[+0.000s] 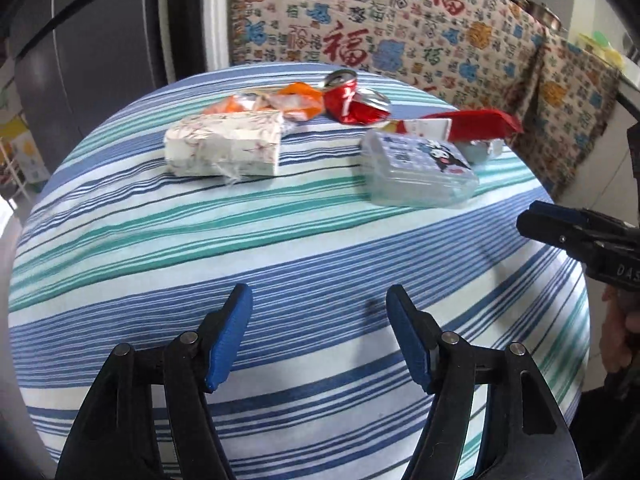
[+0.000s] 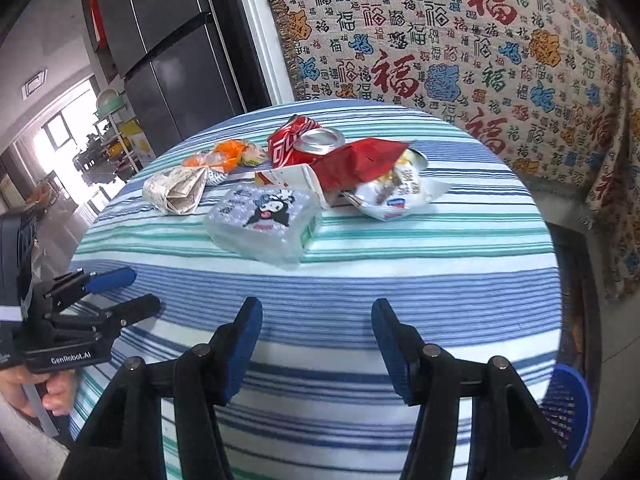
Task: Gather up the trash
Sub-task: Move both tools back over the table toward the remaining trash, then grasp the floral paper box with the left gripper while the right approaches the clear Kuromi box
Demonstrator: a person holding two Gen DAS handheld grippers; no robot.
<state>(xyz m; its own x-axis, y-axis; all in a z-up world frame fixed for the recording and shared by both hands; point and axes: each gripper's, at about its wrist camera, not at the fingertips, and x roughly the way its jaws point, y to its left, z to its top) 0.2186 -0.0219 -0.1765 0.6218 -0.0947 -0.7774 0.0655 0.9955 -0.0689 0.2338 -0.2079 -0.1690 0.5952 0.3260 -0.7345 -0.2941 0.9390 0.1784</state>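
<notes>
Hovering over the near edge of the striped tablecloth [image 1: 280, 248], both sets of tongs, each released and gripping nothing: left tongs [image 1: 320, 300] with blue pads spread wide, right tongs [image 2: 316, 312] likewise parted over bare cloth. Well apart from all the litter, which sits farther back toward the middle and far side of the round table.

Nearest to the tongs, a clear plastic pack [image 2: 264, 220] printed with a cartoon figure, lying flat, slightly toward the right tongs' side. Just beyond it on the left, a white tissue pack [image 1: 224, 148] with loose film at its front edge. Behind the clear pack, a white snack bag [image 2: 394, 194], a small white carton [image 2: 296, 180] and a red wrapper [image 2: 360, 164] piled together and touching. Farthest back, a crushed red can [image 1: 356, 102] beside an orange wrapper [image 1: 296, 100], close to the far rim. Down by the floor at the right, a blue basket [image 2: 572, 408], probably the place for the rubbish.

Likely trouble: slippery, yielding film on the clear pack, apt to squirt out of a shallow pinch or be shoved away across the cloth. Risk, too, of snagging the tablecloth along with a flat item and dragging the whole heap. In the overlapping pile, lifting one piece liable to tip its neighbours or roll the can off the far edge. With both tongs side by side, some chance of colliding when reaching for the same pack.
</notes>
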